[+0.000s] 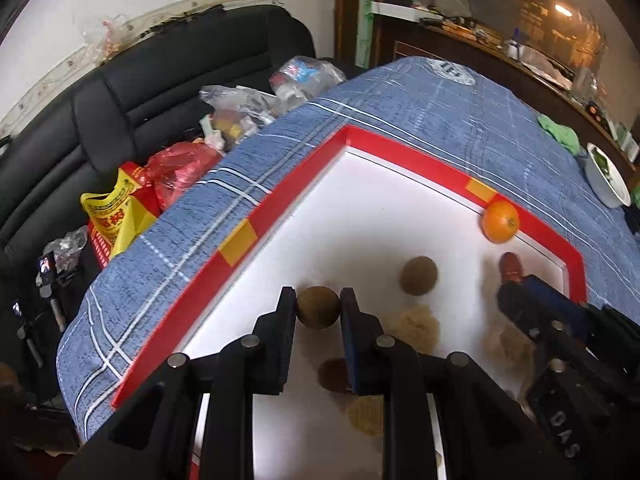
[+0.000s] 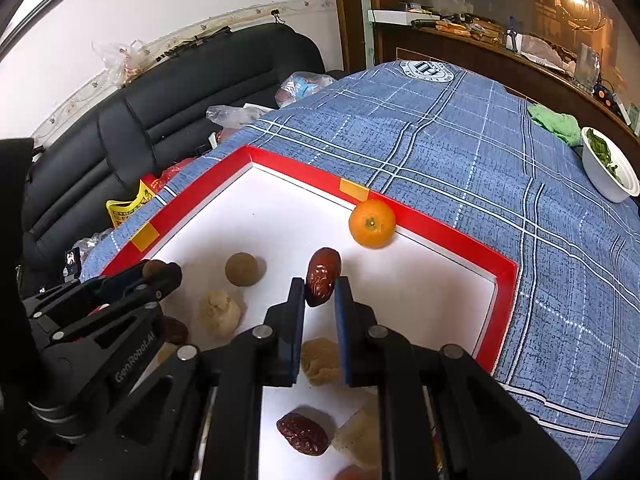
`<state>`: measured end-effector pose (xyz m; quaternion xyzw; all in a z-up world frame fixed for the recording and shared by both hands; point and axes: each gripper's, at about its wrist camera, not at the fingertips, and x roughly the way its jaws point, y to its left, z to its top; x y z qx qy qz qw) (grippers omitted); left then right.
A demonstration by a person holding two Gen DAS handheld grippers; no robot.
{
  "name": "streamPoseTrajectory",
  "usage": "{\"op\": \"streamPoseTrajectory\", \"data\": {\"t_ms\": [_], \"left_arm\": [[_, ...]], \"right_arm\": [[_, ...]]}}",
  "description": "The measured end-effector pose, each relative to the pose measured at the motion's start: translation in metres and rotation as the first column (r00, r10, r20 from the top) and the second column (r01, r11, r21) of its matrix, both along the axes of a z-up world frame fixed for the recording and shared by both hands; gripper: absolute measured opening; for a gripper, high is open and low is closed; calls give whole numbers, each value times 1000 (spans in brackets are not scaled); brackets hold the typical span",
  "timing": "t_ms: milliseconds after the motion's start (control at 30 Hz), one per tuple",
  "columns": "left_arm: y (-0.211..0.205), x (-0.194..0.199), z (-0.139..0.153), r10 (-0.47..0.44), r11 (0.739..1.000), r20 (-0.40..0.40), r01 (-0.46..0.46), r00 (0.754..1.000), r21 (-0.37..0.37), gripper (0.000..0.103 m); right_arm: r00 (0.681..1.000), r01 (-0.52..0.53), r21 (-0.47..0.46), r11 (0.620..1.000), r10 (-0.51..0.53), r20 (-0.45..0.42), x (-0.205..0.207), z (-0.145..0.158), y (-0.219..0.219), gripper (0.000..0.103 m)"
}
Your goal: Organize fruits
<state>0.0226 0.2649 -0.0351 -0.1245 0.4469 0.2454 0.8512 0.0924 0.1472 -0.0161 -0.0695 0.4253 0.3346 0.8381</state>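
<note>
Inside the red-rimmed white tray (image 1: 432, 160), the left tool (image 1: 318, 300) pinches a round brown fruit (image 1: 317, 307) at its fingertips near the tray's left rim; the right tool (image 2: 319, 286) pinches a wrinkled red date (image 2: 322, 276), with the orange (image 2: 372, 224) just beyond against the far rim.

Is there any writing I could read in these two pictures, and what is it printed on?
"GenRobot.AI": body of the black left gripper.
"DAS": body of the black right gripper, rest hidden.
Red characters on the yellow plastic bag: blurred, unreadable.
White round crest on the blue plaid cloth: too small to read.
</note>
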Motion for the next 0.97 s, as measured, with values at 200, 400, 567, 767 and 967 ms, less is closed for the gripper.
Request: {"op": "streamPoseTrajectory", "data": {"t_ms": [200,400,567,767,967], "left_arm": [[-4,-12,11,21,999,35,-23,999,44,68],[-20,-31,29,12,997,79,-18,997,75,77],[-32,-44,32,14,998,69,-18,998,60,81],[-46,-58,33,-6,999,72,4,997,33,84],[-59,-63,35,-32,998,79,27,996,54,87]], "right_arm": [[999,40,-24,999,-40,15,-1,2,-7,54],[997,31,16,999,-32,65,-17,25,-34,74],[992,-15,42,999,10,123,-43,46,-59,97],[981,-69,36,997,61,182,-77,57,-91,103],[975,-85,40,996,75,212,-99,62,-108,103]]}}
